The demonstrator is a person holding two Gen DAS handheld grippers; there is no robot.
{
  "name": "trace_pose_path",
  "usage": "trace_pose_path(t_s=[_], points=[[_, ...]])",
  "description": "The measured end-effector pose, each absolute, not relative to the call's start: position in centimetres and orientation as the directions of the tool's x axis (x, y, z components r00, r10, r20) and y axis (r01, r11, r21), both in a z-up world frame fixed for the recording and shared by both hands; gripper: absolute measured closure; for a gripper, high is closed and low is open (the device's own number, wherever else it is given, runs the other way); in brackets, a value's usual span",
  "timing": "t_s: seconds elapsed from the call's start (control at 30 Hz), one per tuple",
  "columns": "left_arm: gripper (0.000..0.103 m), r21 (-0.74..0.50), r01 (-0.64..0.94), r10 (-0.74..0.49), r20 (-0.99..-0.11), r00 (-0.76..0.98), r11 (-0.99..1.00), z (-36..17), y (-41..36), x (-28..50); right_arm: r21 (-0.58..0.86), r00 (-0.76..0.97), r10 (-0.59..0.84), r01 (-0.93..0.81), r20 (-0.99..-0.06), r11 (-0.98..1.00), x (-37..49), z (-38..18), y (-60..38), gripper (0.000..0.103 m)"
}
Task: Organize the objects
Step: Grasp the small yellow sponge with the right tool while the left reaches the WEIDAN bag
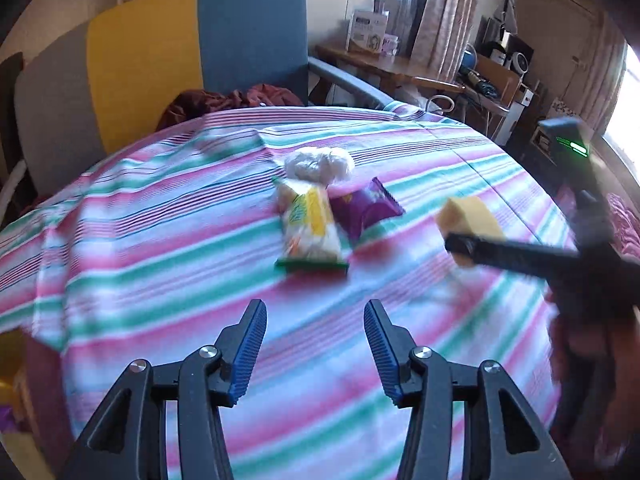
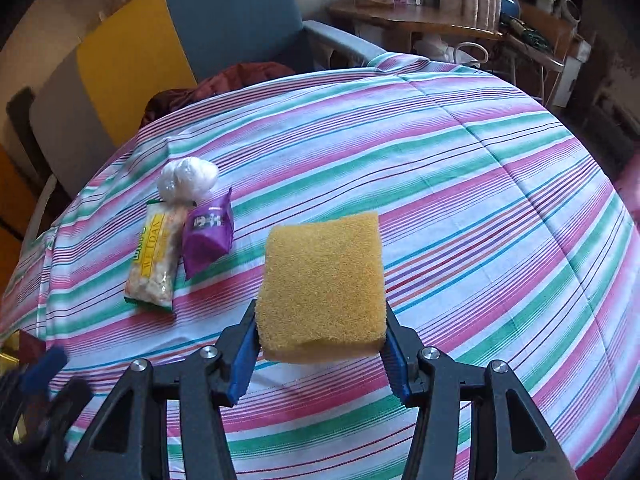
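- Behind the table stands a chair (image 2: pixel 224 20) with blue, yellow and grey panels, dark red fabric (image 2: pixel 224 80) heaped on its seat; a cluttered wooden desk (image 2: pixel 408 20) sits by curtained windows to the right.
- Striped cloth (image 2: pixel 460 184) in pink, green, white and blue covers the whole table and shows fold creases.
- Right gripper (image 2: pixel 321 354) has its jaws closed on the near end of a sponge (image 2: pixel 322 280), blue pads pressing both sides, and holds it above the cloth, right of the other items.
- Sponge: a yellow-orange rectangular block with a coarse, porous face and rounded corners, its long side pointing away from the gripper; in the left wrist view it (image 1: pixel 468 216) shows at the right, clamped by a black finger and blurred.
- Left gripper (image 1: pixel 315 350) hangs over the near part of the cloth with jaws wide apart and nothing between them.
- Snack pack (image 2: pixel 154 258): a long clear wrapper with a yellow label and green ends, lying flat at the left of the table.
- Purple packet (image 2: pixel 208 234) lies just right of the snack pack, touching it.
- White bundle (image 2: pixel 188 180), wrapped in clear plastic, sits just behind both, touching them.
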State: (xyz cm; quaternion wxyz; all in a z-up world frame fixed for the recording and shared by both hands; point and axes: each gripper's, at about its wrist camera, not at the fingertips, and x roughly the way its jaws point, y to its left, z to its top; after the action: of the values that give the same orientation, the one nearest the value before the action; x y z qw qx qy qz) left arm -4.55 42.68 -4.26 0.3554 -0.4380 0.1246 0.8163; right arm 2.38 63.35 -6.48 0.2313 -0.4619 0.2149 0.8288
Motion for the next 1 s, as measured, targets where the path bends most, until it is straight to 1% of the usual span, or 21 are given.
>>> trace_pose_path(t_s=[0.2, 0.4, 0.63, 0.83, 1.0], points=[[0.052, -0.065, -0.67, 0.418, -0.824, -0.382, -0.74, -6.6, 47.6, -8.0, 0.152, -0.48, 0.169, -0.559, -0.861, -0.815, 2.3, -6.3, 62.9, 0.048], [0.052, 0.007, -0.683, 0.369, -0.837, -0.404, -0.731, -8.9, 49.8, -9.5, 0.141, -0.494, 0.179, -0.543, -0.851, -0.828, 2.0, -5.9, 62.4, 0.048], [0.053, 0.023, -0.675, 0.408, -0.782, -0.472, -0.738, -10.1, 49.2, -8.9, 0.157, -0.503, 0.161, -0.532, -0.849, -0.832, 1.9, -5.9, 62.2, 0.048], [0.054, -0.023, -0.673, 0.44, -0.773, -0.457, -0.739, -10.0, 48.3, -9.2, 0.151, -0.502, 0.163, -0.528, -0.849, -0.836, 1.8, -5.9, 61.9, 0.048], [0.056, -0.02, -0.658, 0.434, -0.766, -0.473, -0.753, -9.9, 47.3, -8.7, 0.144, -0.498, 0.166, -0.526, -0.851, -0.838, 1.8, -6.0, 61.9, 0.048]])
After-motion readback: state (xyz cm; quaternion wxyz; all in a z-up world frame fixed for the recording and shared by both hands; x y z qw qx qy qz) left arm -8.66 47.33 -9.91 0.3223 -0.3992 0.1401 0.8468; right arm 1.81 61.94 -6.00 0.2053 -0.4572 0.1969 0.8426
